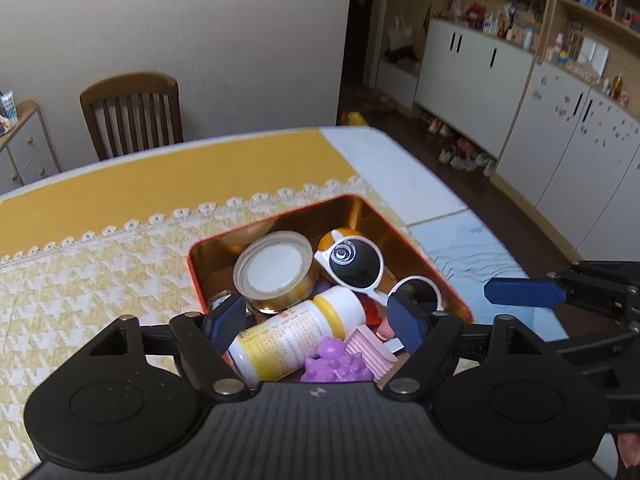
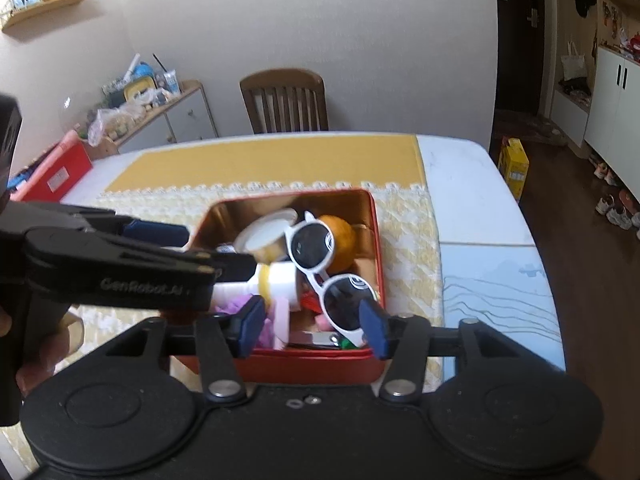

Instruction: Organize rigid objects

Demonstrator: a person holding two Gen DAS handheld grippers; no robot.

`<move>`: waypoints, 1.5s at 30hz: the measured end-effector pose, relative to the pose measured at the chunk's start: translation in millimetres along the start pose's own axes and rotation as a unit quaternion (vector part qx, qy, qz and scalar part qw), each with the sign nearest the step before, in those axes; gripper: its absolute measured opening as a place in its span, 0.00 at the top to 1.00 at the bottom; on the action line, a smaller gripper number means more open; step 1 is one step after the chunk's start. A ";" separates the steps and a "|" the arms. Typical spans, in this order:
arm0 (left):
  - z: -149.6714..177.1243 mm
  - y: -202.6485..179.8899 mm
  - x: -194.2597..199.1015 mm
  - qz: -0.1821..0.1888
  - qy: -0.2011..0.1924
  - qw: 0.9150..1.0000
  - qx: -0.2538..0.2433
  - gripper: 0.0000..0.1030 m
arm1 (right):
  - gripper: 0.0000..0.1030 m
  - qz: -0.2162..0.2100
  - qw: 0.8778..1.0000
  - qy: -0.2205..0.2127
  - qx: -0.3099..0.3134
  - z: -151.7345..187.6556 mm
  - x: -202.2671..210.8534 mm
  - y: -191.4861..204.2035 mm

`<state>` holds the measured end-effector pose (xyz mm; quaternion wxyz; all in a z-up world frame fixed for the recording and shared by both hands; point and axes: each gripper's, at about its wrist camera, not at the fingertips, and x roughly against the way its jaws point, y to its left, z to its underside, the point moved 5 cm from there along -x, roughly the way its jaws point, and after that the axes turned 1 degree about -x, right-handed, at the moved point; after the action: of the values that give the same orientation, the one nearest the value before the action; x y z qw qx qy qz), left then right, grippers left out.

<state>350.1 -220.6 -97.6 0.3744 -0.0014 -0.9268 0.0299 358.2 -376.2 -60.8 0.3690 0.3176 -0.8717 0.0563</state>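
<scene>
A red tin box (image 1: pixel 194 268) (image 2: pixel 312 364) with a gold inside stands on the cloth, full of small objects: white sunglasses (image 1: pixel 356 266) (image 2: pixel 316 246), a gold can (image 1: pixel 276 270) (image 2: pixel 266 236), a white and yellow bottle (image 1: pixel 292 336) (image 2: pixel 280 282), a purple toy (image 1: pixel 334 366), a pink block (image 1: pixel 370 346) and an orange ball (image 2: pixel 340 232). My left gripper (image 1: pixel 320 320) is open and empty just above the box's near end. My right gripper (image 2: pixel 312 326) is open and empty over the box's near edge; its blue finger (image 1: pixel 524 292) shows at the right of the left wrist view.
The table has a yellow and white houndstooth cloth (image 1: pixel 100 264) (image 2: pixel 408 248) and a white and blue bare part (image 2: pixel 492 280) to the right. A wooden chair (image 1: pixel 132 114) (image 2: pixel 284 100) stands behind it. White cabinets (image 1: pixel 520 100) line the right wall.
</scene>
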 end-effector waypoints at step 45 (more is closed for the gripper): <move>59.1 41.9 130.9 0.043 -0.072 0.996 -0.015 0.03 | 0.00 0.016 0.992 -0.099 -0.074 28.7 90.6 72.6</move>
<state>214.1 -178.7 -51.5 0.3047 -0.0443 -0.9509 0.0322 249.9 -374.7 -10.1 0.3028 0.2798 -0.9104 -0.0341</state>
